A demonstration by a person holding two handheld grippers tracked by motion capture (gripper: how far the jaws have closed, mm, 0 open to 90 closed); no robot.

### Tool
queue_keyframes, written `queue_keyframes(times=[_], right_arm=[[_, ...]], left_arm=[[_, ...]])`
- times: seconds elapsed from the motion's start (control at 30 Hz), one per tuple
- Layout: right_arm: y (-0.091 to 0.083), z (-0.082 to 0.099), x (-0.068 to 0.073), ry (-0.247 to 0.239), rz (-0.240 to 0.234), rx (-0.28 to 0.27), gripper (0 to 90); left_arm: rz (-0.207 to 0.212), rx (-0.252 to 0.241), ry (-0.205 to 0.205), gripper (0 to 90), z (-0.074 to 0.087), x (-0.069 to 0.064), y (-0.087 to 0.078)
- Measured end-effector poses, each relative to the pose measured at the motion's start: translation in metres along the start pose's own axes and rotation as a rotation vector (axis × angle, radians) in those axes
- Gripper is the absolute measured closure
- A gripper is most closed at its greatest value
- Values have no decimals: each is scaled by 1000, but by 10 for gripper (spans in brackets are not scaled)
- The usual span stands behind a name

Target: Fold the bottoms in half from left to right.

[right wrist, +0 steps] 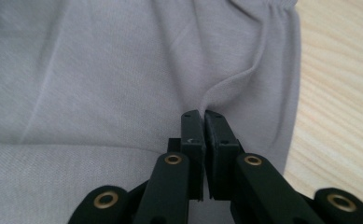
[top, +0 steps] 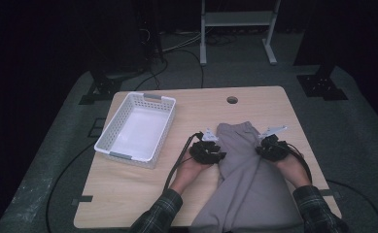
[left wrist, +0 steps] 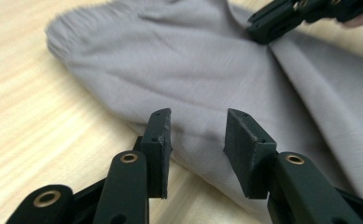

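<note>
1. The light wooden rectangular table fills the centre of the high view. Its far edge runs across the upper middle of the frame, with a small round hole just below that edge.
2. A white perforated plastic basket stands in the left centre of the high view, near the table's left edge. Bare wood lies between the basket and the left gripper, and more bare wood lies along the lower left of the table.
3. Bare table also extends from the garment's far end up to the round hole. A narrow strip of wood runs along the right edge, beside the right gripper.
4. A grey soft fabric garment with a gathered elastic end lies flat on the table in the lower centre of the high view. It reaches from the bottom edge of the frame up to the middle.
5. The left gripper sits at the garment's left edge. In the left gripper view its jaws stand apart, with the folded fabric edge between them; the pads do not press on it.
6. The right gripper sits at the garment's right edge. In the right gripper view its jaws are closed and pinch a raised ridge of fabric near the gathered end.
7. In the left gripper view, the right gripper appears in the upper right, touching the cloth.
</note>
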State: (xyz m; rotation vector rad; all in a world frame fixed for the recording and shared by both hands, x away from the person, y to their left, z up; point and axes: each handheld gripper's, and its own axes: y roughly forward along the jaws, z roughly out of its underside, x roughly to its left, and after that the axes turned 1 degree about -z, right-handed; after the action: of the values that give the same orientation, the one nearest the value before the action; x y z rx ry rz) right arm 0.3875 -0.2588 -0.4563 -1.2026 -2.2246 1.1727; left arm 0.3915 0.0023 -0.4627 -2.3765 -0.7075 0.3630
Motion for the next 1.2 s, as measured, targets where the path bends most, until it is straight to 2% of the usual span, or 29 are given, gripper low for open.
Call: queue_keyframes(times=[0.07,0.17,0.23,0.33,0.47,0.7,0.73,0.77,0.8,0.83,0.87,0.93,1.03,1.07,1.2], right_arm=[[2,1,0,-4,-1,8,861],[4,2,1,-13,1,17,862],[4,2,2,-14,-2,19,863],[3,2,5,-20,-8,26,865],[5,-2,12,-37,-26,22,864],[17,-19,29,-65,-43,9,851],[19,-22,31,-63,-45,5,837],[21,-25,33,-57,-44,0,780],[21,-25,33,-57,-44,0,780],[22,-26,34,-62,-35,0,731],[20,-27,34,-55,-35,-5,724],[11,-27,34,-43,-38,-32,696],[-6,-29,38,-36,-61,-89,650],[-13,-29,42,-41,-73,-114,636],[-28,-24,59,-80,-128,-151,565]], left_arm=[[4,17,13,588,1,-3,7],[-15,40,45,594,2,-8,13],[-65,67,89,631,2,-12,16],[-96,76,106,660,2,-13,15],[-133,87,112,665,3,-5,11],[-202,107,99,666,7,23,0],[-205,106,88,665,8,27,-2],[-206,107,82,665,9,29,-3],[-206,104,74,665,9,30,-4],[-204,102,74,663,10,31,-5],[-205,101,71,661,10,31,-5],[-205,99,71,654,10,31,-4],[-202,91,49,629,10,32,-5],[-196,87,43,618,11,32,-6],[-155,47,14,603,12,31,-20]])
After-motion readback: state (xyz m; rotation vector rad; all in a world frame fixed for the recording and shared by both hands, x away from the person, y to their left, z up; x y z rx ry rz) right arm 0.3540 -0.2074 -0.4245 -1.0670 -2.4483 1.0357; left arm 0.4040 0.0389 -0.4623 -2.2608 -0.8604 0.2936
